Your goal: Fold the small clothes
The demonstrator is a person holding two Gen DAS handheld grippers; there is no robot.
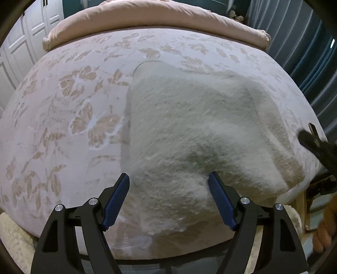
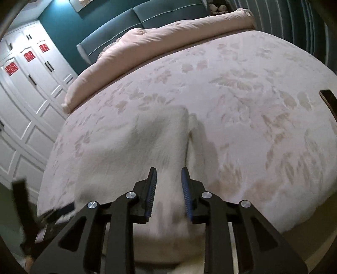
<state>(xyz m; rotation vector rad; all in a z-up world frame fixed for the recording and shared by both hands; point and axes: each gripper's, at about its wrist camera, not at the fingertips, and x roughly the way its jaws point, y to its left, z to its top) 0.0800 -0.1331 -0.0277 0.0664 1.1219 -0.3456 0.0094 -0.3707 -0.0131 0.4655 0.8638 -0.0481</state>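
Nearest the foot of the bed, the left hand-held gripper [image 1: 168, 183] hangs with its blue pads spread wide over a fuzzy white garment [image 1: 189, 126], gripping nothing. Beside it, the right hand-held gripper [image 2: 168, 179] has its pads parted by a narrower gap, above the same garment's raised fold. That garment lies rumpled on the leaf-patterned bedspread [image 1: 63, 94]. Farther back, a pink duvet [image 2: 168, 35] is bunched along the teal headboard [image 2: 168, 10], with white wardrobe doors [image 2: 25, 84] at the left.

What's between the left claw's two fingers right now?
Only the fuzzy garment, seen in the left wrist view; the left claw is open, and the bedspread lies beyond.
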